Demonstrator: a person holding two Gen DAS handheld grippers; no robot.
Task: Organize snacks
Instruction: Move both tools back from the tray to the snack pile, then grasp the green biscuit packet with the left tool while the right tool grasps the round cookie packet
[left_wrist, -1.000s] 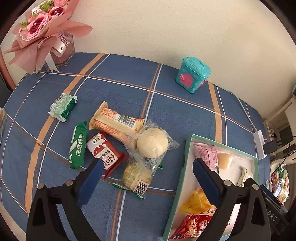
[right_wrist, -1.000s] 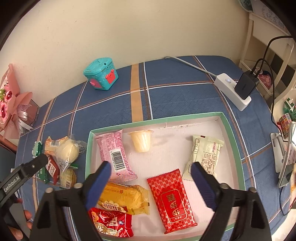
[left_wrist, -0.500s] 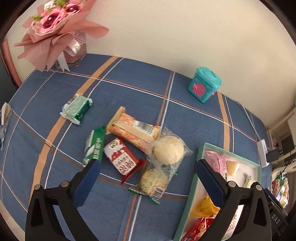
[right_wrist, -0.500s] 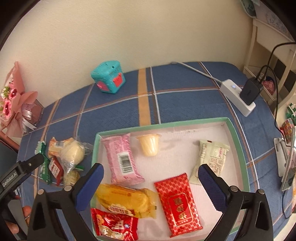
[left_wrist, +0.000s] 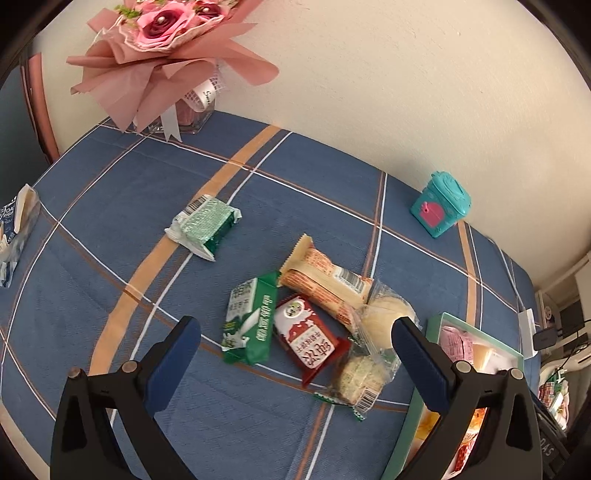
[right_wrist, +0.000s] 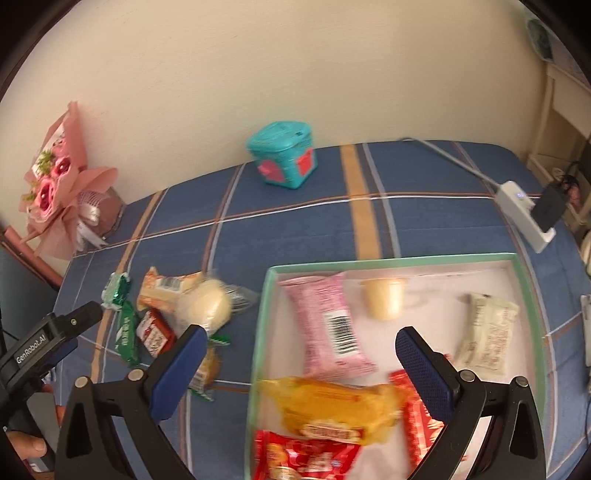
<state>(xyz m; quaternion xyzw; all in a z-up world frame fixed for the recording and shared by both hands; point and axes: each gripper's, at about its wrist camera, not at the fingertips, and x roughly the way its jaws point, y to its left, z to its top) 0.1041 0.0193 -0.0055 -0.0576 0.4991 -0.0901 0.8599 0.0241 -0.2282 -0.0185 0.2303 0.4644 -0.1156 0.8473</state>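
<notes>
Crinkly foil and clear-film snacks (left_wrist: 314, 325) lie heaped on the checked-cloth surface (left_wrist: 110, 206) beside the green-rimmed tray (right_wrist: 266, 295). Left claw (left_wrist: 295, 354) and right claw (right_wrist: 299, 363) gape empty. The tray's near packets are blurred and cut off.

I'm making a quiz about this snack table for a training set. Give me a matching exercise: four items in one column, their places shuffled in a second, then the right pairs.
Items
1. pink snack pack
2. red milk-candy pack
3. teal toy box
4. pink bouquet

Places
A. by the wall, far left corner of the cloth
B. inside the green-rimmed tray
C. in the loose pile on the blue cloth
D. by the wall, beyond the snack pile

Pairs: 1-B, 2-C, 3-D, 4-A
</notes>
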